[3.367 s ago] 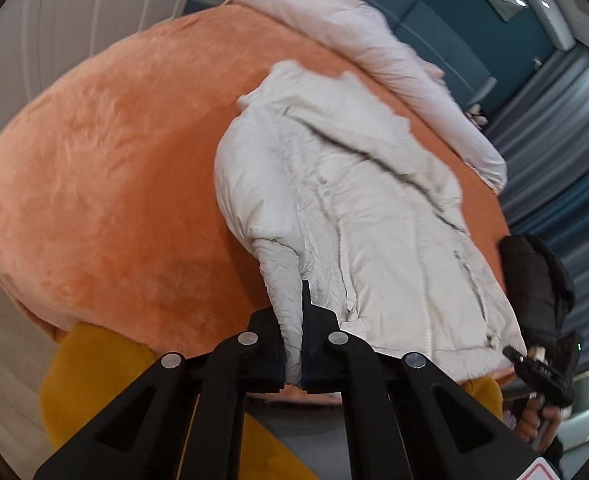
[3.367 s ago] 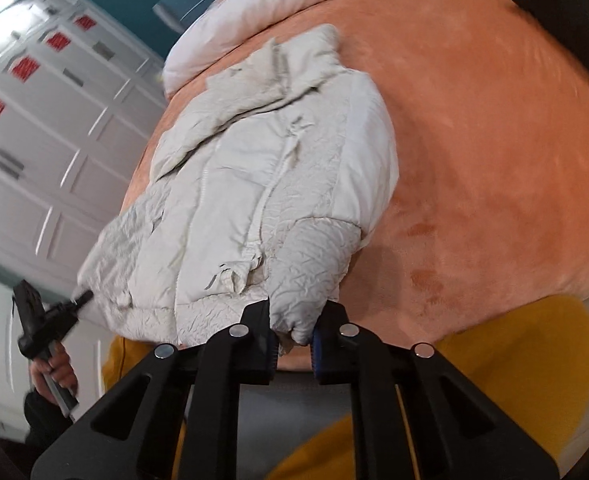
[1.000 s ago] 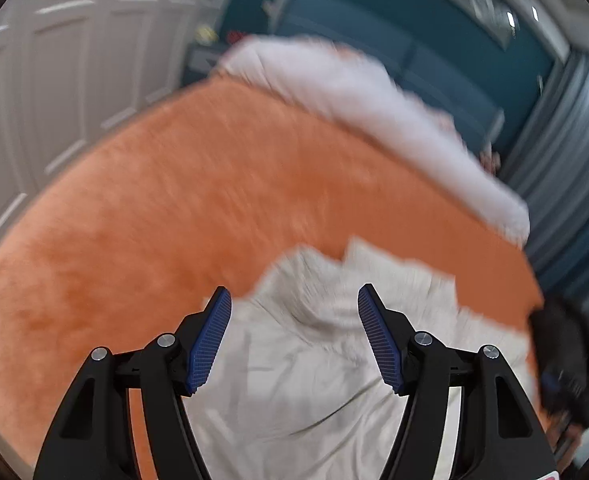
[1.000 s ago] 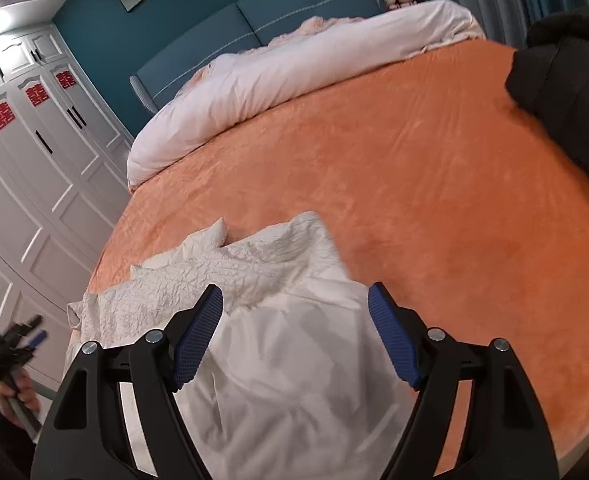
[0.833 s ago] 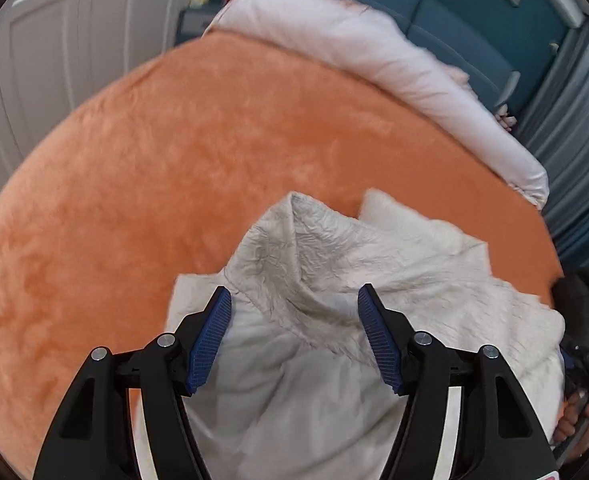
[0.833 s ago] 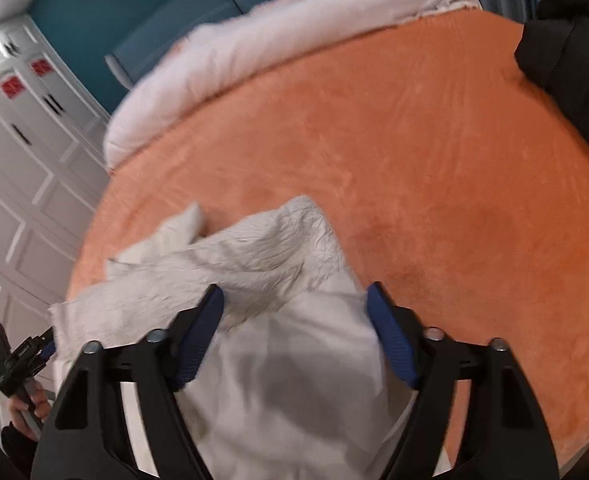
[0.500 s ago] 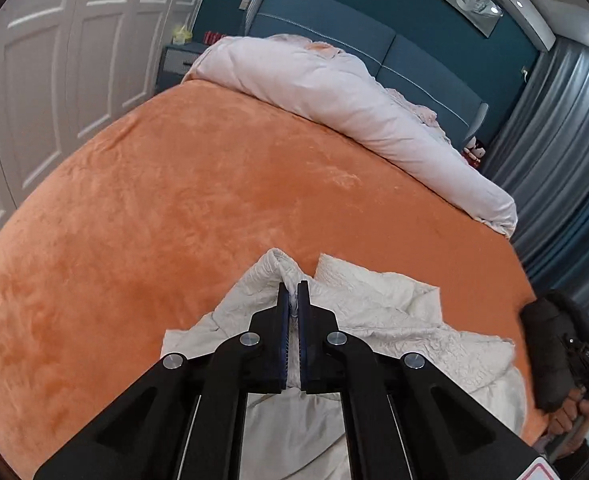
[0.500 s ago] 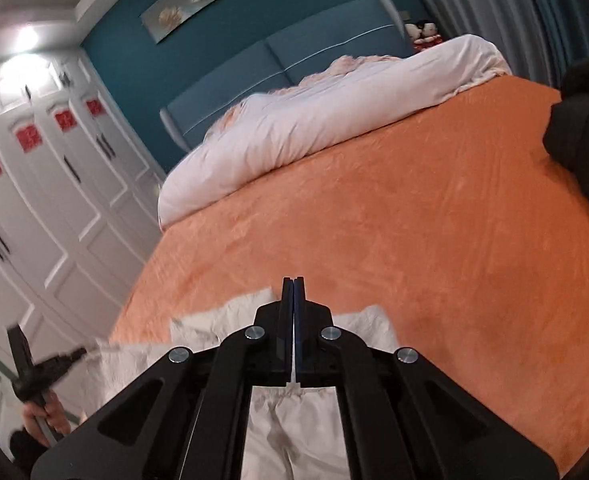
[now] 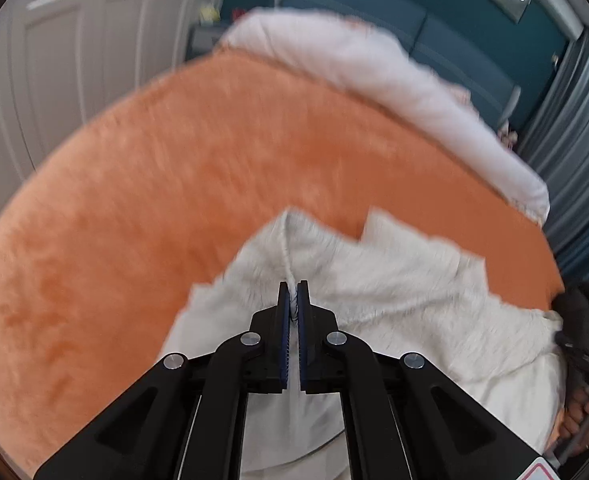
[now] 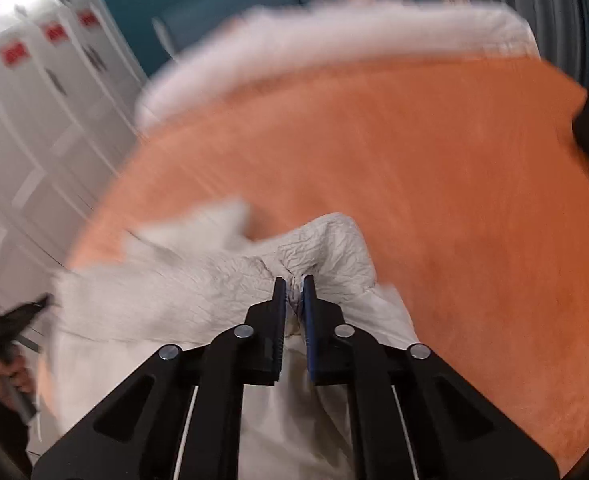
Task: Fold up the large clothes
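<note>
A cream padded jacket (image 9: 394,288) lies partly folded on the orange bed cover (image 9: 174,184). My left gripper (image 9: 293,300) is shut on a pinch of the jacket's crinkled fabric near its left far corner. In the right wrist view the jacket (image 10: 198,292) spreads left and below, and my right gripper (image 10: 293,296) is shut on a bunched fold at its right far corner. Both views are motion blurred.
A white duvet (image 9: 374,72) lies across the head of the bed against a teal headboard (image 9: 374,8). A black garment (image 9: 586,312) sits at the bed's right edge. White wardrobe doors (image 10: 34,120) stand on the left. The orange cover (image 10: 434,168) stretches beyond the jacket.
Both grippers let go of the sleeves, opened over the jacket's far part, then shut on the fabric. Since half a second ago both have tilted down with the pinched fabric.
</note>
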